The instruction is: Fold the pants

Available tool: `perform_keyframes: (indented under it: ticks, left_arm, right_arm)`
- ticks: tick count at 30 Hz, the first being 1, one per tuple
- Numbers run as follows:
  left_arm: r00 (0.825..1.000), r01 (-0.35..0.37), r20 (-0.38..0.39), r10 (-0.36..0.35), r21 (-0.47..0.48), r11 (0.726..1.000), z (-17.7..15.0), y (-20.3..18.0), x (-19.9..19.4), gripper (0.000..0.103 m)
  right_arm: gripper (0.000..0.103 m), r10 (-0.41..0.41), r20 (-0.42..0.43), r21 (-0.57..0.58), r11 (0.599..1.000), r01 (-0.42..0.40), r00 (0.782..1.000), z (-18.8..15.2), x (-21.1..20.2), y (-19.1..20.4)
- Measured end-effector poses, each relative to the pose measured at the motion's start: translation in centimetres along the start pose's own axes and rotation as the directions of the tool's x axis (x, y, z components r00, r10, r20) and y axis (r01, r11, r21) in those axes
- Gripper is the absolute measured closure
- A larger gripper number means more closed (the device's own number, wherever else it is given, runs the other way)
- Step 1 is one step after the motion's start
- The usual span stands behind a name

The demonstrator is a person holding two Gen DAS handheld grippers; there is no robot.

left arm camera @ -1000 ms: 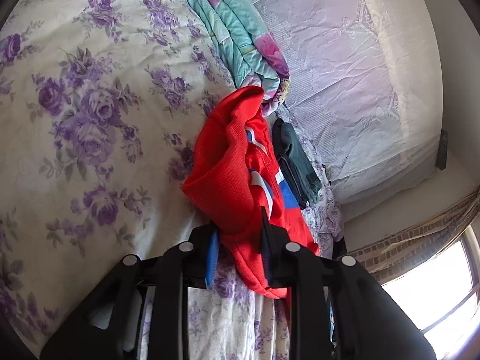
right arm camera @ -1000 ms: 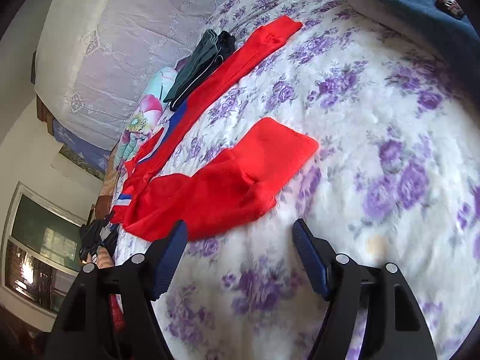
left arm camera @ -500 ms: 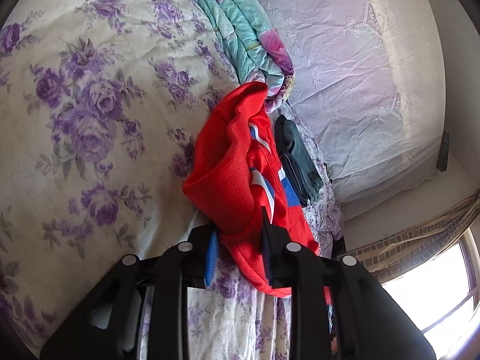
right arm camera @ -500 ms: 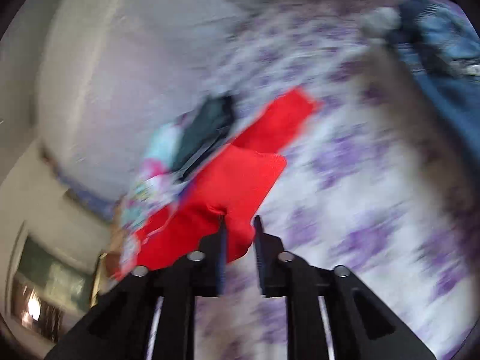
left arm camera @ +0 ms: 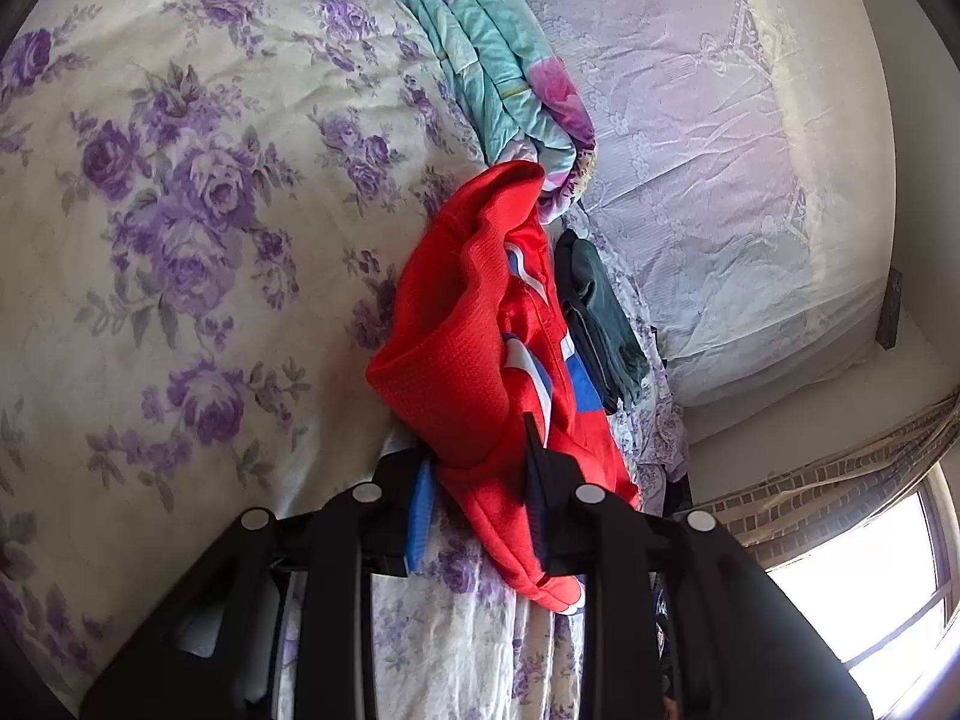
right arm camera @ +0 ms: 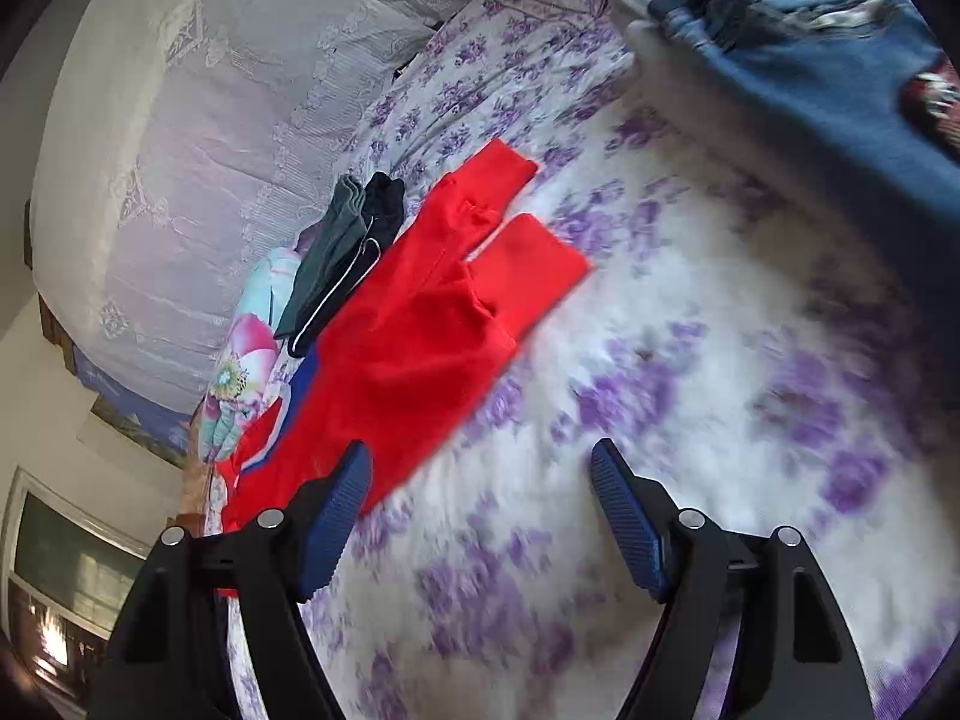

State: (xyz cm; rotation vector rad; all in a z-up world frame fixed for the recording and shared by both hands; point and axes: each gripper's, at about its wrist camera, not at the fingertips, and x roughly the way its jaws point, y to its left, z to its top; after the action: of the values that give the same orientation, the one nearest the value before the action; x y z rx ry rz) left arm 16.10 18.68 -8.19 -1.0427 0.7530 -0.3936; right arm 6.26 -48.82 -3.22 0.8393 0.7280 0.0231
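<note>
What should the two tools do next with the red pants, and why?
Probably the open right tool, holding nothing, should pinch the nearer cuff of the red knit pants. The two legs lie side by side on the purple-flowered bedspread, not stacked yet. The left tool is shut on the waist end, so that end looks anchored.

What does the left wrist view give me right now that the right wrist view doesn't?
Only the left wrist view shows the left gripper shut on the waist end of the red pants. Only the right wrist view shows the right gripper open over the bedspread, both pant legs lying side by side, and blue jeans. Both show the dark folded garments and the floral quilt.
</note>
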Motion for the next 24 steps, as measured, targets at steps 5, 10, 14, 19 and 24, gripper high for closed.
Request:
perform_keyframes:
  ticks: [5, 10, 14, 19, 24]
  left_arm:
    - [1.0, -0.003, -0.017, 0.004, 0.028, 1.0, -0.2, -0.4, 0.3, 0.062]
    - [0.998, -0.049, -0.033, 0.056, 0.166, 0.985, -1.1, -2.6, 1.0, 0.034]
    - [0.992, -0.119, -0.023, 0.128, 0.247, 0.962, -1.8, -3.8, 1.7, 0.029]
    - [0.997, -0.079, -0.006, 0.081, 0.144, 0.986, -1.1, -2.2, 0.8, 0.051]
    - [0.999, -0.031, -0.023, 0.032, 0.048, 0.998, -0.6, -0.5, 0.6, 0.078]
  right_arm:
    - [0.027, 0.002, -0.013, -0.002, 1.0, -0.002, 1.0, 1.1, 3.3, 0.9]
    - [0.027, 0.001, -0.021, -0.035, 0.999, -0.002, 1.0, 1.8, 5.2, 1.7]
    - [0.027, -0.004, -0.01, -0.06, 0.998, 0.004, 1.0, 1.9, 5.9, 2.0]
    - [0.062, -0.001, 0.027, -0.041, 0.999, 0.002, 1.0, 1.7, 5.5, 0.9]
    - [0.093, 0.074, -0.002, 0.057, 0.996, -0.073, 0.997, 1.6, 5.7, -1.1]
